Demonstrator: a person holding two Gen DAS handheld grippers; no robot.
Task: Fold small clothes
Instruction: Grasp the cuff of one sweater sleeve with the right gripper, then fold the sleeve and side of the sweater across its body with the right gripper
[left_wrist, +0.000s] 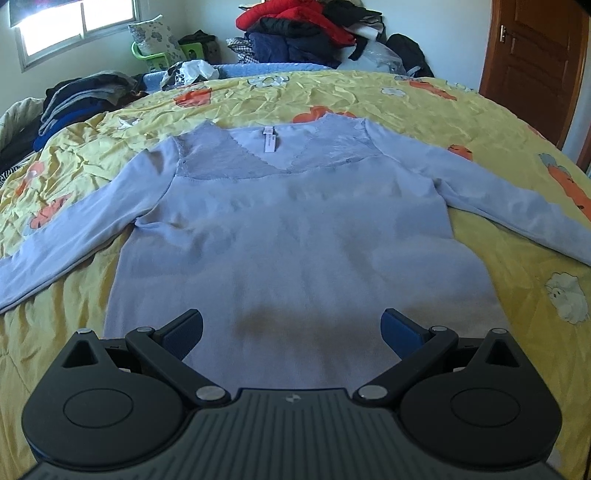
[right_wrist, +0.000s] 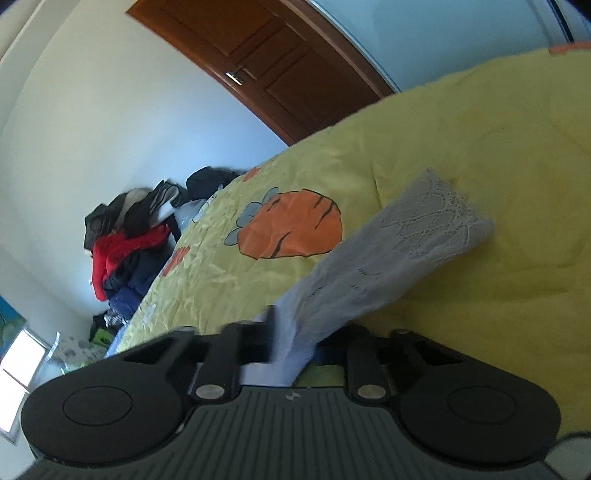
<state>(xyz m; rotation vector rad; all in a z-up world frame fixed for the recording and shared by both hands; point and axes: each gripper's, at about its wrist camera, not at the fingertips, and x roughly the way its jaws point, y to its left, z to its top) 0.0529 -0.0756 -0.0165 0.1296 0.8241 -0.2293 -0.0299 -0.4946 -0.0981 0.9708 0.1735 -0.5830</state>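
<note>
A pale lilac long-sleeved top (left_wrist: 295, 229) lies flat, front up, on the yellow bedspread (left_wrist: 258, 99), neckline away from me, both sleeves spread outward. My left gripper (left_wrist: 291, 328) is open and hovers over the top's hem, nothing between its blue-padded fingers (left_wrist: 400, 328). In the right wrist view my right gripper (right_wrist: 291, 347) is shut on the top's lace-cuffed sleeve (right_wrist: 399, 251), which runs forward from the jaws and lies on the bedspread (right_wrist: 480, 147). The view is tilted.
Piles of dark and red clothes (left_wrist: 306, 33) sit at the far end of the bed, more folded dark clothes (left_wrist: 74, 99) at the far left. A brown door (left_wrist: 535, 48) stands at the right, a window (left_wrist: 74, 22) at the far left.
</note>
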